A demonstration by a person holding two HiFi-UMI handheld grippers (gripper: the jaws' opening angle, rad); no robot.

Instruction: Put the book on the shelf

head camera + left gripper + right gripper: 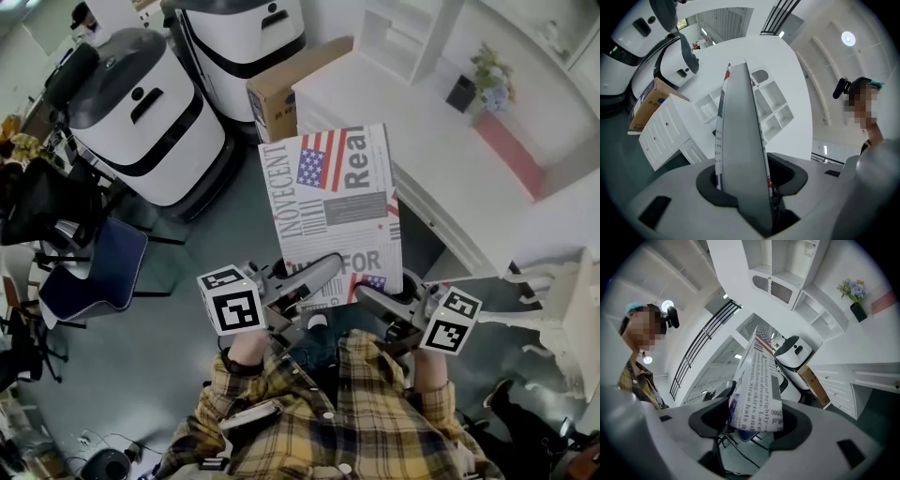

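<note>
The book (334,211) has a newsprint-style cover with a flag and large letters. It is held flat in front of the person, above the floor. My left gripper (314,278) is shut on the book's near left edge. My right gripper (373,298) is shut on its near right corner. In the left gripper view the book (740,140) stands edge-on between the jaws. The right gripper view shows the book's printed cover (757,390) clamped between its jaws. The white shelf unit (403,37) with open compartments stands beyond the book, also seen as cubbies (771,110) and upper shelves (787,268).
A white desk (431,169) with drawers sits under the shelf. A cardboard box (281,89) and two large white-and-black machines (141,112) stand at left. A blue chair (94,267) is at far left. A small flower pot (483,84) rests on the desk.
</note>
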